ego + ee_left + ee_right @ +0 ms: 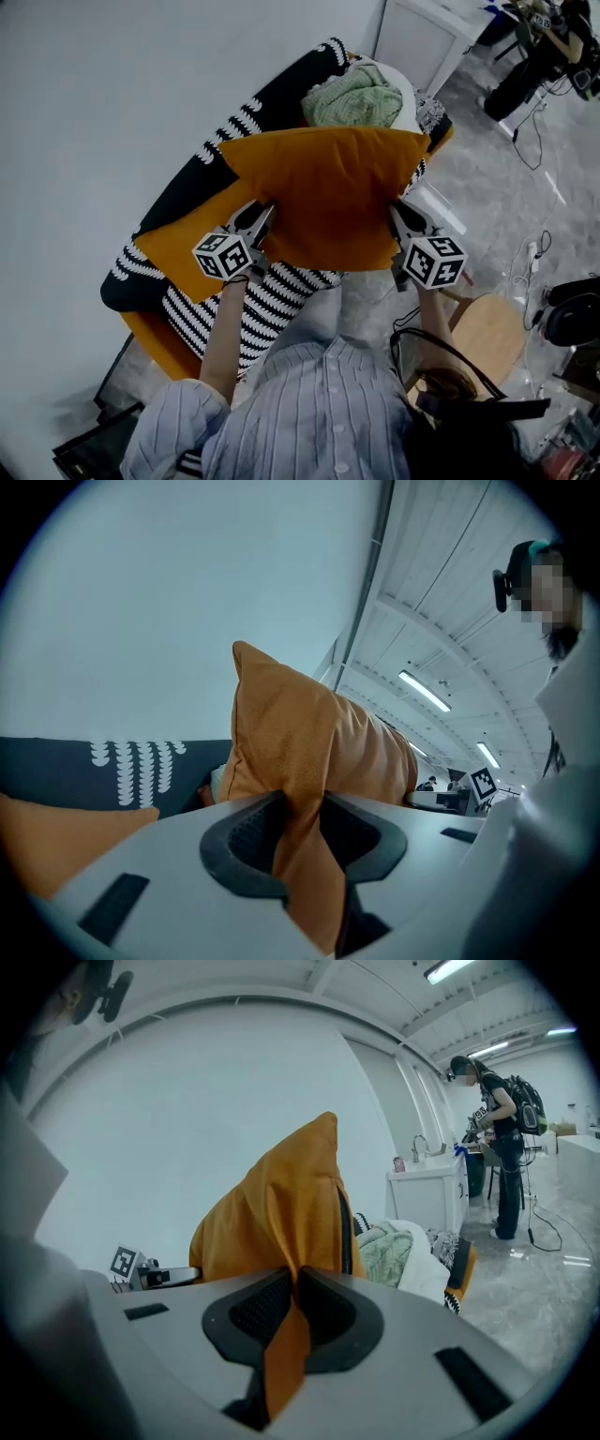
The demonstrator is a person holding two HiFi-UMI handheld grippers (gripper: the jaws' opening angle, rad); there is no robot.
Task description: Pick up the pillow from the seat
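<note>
While the left gripper and right gripper clamp its edges, the orange woven pillow bulges.

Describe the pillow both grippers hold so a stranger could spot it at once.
Start at the black-and-white patterned seat against the pale wall. Above its middle hangs an orange pillow, pinched at each side by the left gripper and right gripper. Unlike the other orange cushion lying flat on the seat, and the green bundle beyond, it is lifted.

The shirt is blue-striped; left hand-held gripper and right hand-held gripper carry black-and-white marker cubes.
</note>
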